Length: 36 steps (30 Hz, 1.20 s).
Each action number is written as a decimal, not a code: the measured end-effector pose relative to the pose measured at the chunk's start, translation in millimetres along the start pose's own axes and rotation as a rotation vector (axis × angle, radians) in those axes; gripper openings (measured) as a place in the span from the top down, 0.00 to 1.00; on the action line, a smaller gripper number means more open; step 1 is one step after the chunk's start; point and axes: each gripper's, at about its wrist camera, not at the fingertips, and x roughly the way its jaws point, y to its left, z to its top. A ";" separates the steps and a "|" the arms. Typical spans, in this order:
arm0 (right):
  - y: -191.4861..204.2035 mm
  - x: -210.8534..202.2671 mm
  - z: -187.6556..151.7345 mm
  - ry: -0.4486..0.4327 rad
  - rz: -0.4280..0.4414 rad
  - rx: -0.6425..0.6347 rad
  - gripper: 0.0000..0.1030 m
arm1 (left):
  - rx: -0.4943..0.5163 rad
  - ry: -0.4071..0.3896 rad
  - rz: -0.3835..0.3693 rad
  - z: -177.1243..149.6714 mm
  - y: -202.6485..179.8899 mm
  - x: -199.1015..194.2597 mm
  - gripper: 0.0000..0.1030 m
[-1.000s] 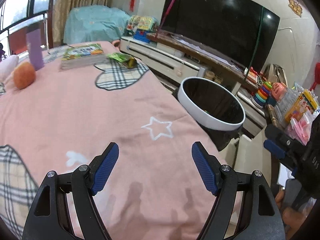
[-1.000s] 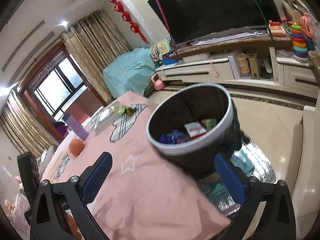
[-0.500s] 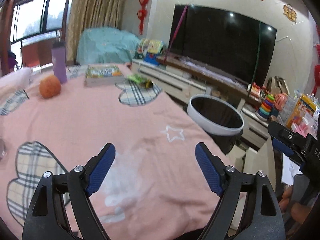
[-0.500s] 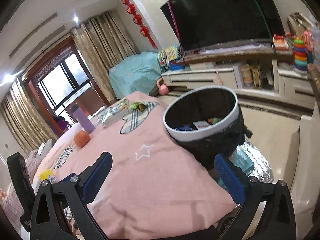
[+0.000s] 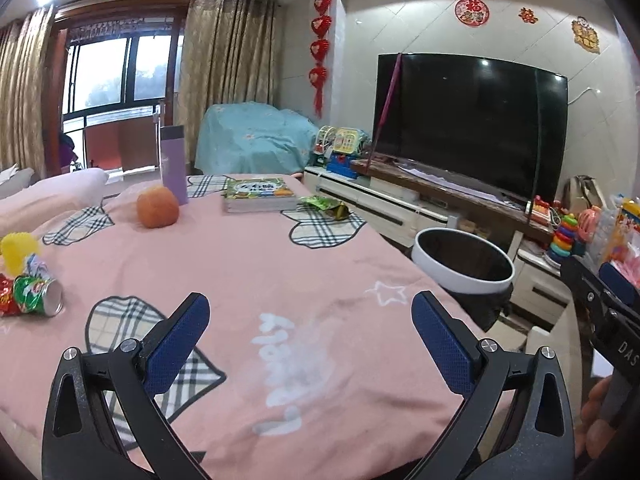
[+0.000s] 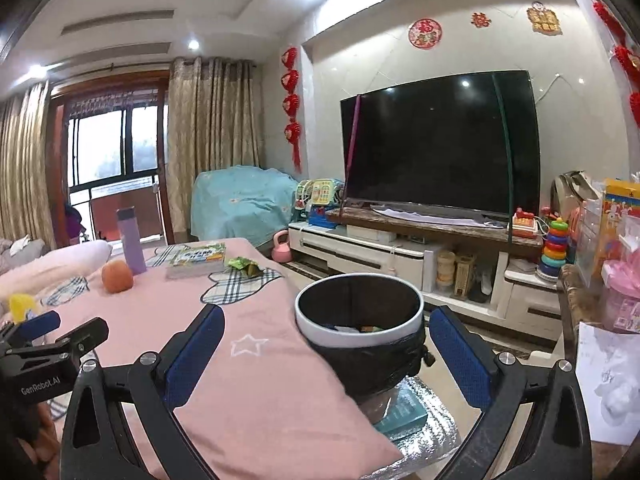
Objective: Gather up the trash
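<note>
Pulled back and tilted up since a second ago: can [image 5: 38,295] and wrappers now in sight at left.
Left gripper [image 5: 310,334] empty over the pink bench [image 5: 248,264], fingers still spreading wide; right gripper [image 6: 326,346] wide open, empty, near the bin [image 6: 358,312]. Green wrapper [image 5: 325,205] beside the book [image 5: 259,193], far end.

Pink quilt [image 5: 248,280], patterned with plaid hearts and a white star, spread over the bed. Lying on it: orange fruit [image 5: 157,207]; purple bottle [image 5: 173,164], upright just behind the fruit; picture book [image 5: 259,194], flat; green snack wrapper [image 5: 326,205] just beside the book; crushed green can [image 5: 38,295] on its side at the left edge; yellow spiky ball [image 5: 18,249] near the can.
</note>
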 end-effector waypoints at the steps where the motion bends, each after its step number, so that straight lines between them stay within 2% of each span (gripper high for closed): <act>1: 1.6 0.2 -2.0 0.003 0.002 0.005 0.00 | 0.001 -0.005 0.011 -1.5 1.6 -0.7 0.00; 10: 2.0 1.3 -10.6 0.038 0.018 0.031 0.00 | 0.030 -0.052 0.057 -7.8 3.5 -12.3 0.00; 19: 4.6 0.0 -15.9 0.043 0.043 0.038 0.00 | 0.041 -0.063 0.093 -9.3 5.8 -14.9 0.00; 36: 0.2 -1.1 -18.8 0.031 0.068 0.057 0.00 | 0.048 -0.066 0.101 -11.9 3.3 -15.9 0.00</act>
